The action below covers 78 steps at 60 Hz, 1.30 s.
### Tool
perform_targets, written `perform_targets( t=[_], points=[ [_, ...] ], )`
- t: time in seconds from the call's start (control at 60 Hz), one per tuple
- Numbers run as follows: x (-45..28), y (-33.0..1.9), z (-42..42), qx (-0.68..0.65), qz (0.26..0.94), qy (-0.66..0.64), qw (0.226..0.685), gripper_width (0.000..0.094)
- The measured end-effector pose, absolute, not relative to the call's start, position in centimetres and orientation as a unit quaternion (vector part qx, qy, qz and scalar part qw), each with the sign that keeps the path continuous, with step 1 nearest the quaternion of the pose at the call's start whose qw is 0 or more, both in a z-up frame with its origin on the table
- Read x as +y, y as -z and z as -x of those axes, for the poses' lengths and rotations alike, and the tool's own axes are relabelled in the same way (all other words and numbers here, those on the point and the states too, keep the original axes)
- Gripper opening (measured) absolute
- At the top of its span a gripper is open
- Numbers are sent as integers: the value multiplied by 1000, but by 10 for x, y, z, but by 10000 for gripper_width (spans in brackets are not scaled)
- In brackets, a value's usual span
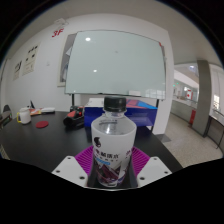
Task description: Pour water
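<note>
A clear plastic water bottle (111, 140) with a black cap and a white and purple label stands upright between my fingers. My gripper (111, 170) is shut on the bottle, and both magenta pads (78, 160) press on its lower body from either side. The bottle is held above a dark table (40, 145). The bottle's base is hidden between the fingers. A white cup (24, 116) stands far off on the table beyond the left finger.
A red object (42, 124) and dark items (72, 118) lie on the table behind the bottle. A large whiteboard (115, 62) stands beyond the table. A blue table-tennis table (148, 108) is behind the bottle.
</note>
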<state>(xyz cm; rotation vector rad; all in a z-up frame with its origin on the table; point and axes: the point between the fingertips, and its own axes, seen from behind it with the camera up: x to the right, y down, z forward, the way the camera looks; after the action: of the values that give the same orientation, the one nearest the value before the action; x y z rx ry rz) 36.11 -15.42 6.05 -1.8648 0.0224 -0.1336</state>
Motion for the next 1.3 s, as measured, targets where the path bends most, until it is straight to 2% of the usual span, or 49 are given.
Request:
perform_targets(
  t=[0.1,0.3,0.45,0.55,0.717,0.867,1.0,1.117,1.15,1.183,1.3],
  points=[
    [-155,-62,-364,16,797,59,600,404],
    [-154,-63,-365,24,802,65,594,401],
    [-149,-89,-368,22,794,113,596,402],
    [-133,-132,-368,5,782,185,595,402],
    [-89,-237,-332,-59,729,326,599,402],
    [-36,-326,-247,-174,645,472,575,401],
    [17,-366,-139,-304,549,569,532,399],
    [57,-345,-41,-433,455,612,481,401],
    [71,-322,-29,-464,433,614,469,403],
    [75,-320,7,-493,410,627,441,401],
    [100,-264,58,-587,325,632,390,399]
  ],
)
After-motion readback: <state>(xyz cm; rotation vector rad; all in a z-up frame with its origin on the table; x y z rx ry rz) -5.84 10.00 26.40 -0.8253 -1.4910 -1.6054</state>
